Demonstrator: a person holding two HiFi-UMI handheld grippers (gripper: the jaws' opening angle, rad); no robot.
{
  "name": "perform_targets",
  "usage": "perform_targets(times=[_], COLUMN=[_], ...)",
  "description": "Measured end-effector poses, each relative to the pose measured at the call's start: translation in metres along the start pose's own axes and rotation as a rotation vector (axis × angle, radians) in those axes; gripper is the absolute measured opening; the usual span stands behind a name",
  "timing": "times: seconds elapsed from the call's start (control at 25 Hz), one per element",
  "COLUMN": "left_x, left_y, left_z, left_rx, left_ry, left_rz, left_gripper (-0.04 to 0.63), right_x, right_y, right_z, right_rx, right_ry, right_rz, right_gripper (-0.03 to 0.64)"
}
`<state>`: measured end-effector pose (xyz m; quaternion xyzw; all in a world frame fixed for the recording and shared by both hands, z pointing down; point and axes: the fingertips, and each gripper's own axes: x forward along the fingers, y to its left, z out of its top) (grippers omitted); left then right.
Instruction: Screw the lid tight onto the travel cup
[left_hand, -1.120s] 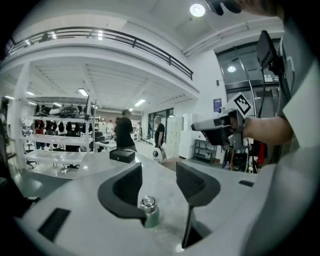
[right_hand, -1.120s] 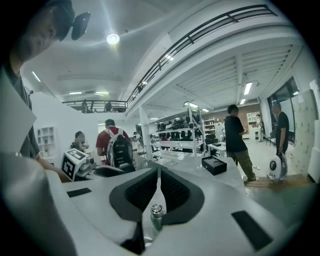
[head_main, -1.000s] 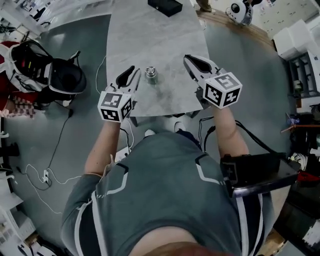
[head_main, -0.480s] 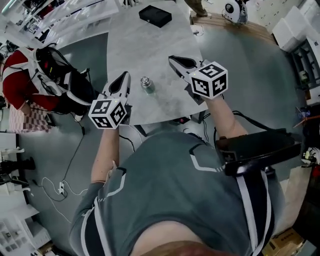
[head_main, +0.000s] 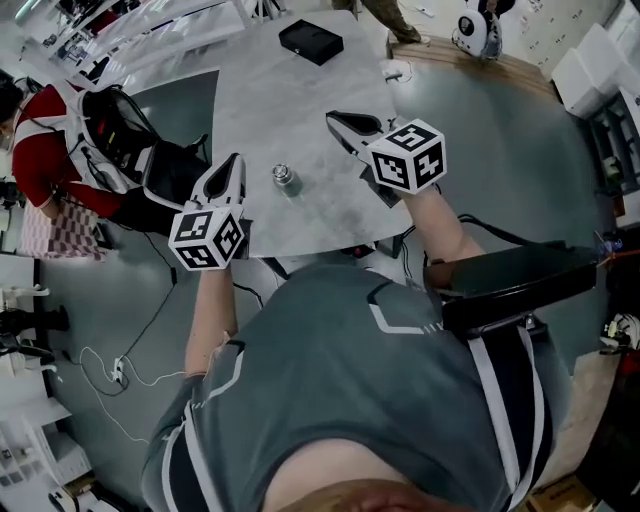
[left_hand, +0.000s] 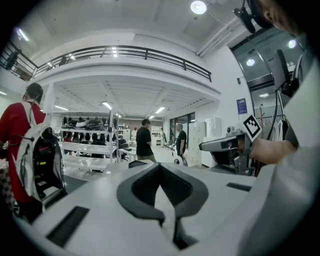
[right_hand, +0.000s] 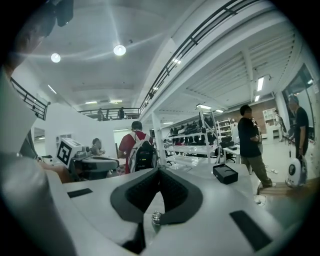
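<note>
Just now left tongs (head_main: 233, 163) closed on nothing and rose clear; right tongs (head_main: 337, 121) shut, empty too. The small silver metal travel cup (head_main: 285, 181), lid (head_main: 282, 172) on, stands free on grey marbled counter (head_main: 300, 80), tongs at its 9 and 1 o'clock. Tightening looks finished.

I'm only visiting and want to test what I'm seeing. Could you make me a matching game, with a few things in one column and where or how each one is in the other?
Things:
1. travel cup
2. black box
3. left claw
4. person in red

Places or states:
A. shut and empty
B. off the table, to its left in the head view
C. at the table's far end
D. upright on the table, untouched

Pairs: 1-D, 2-C, 3-A, 4-B
</note>
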<state>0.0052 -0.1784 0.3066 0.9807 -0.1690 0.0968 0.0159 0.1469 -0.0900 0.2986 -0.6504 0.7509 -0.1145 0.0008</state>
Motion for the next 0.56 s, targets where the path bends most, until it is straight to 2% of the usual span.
perform_targets(times=[0.12, 0.56], left_x=[0.004, 0.011], left_y=[-0.001, -0.001], left_z=[-0.002, -0.010], left_rx=[-0.002, -0.082], left_ry=[0.004, 0.016], left_rz=[0.016, 0.097], left_gripper=[0.009, 0.009], right_x=[0.002, 0.007], right_y=[-0.009, -0.030], right_z=[0.000, -0.006], right_rx=[0.003, 0.024], right_ry=[0.000, 0.013], right_rz=[0.008, 0.052], right_gripper=[0.029, 0.029])
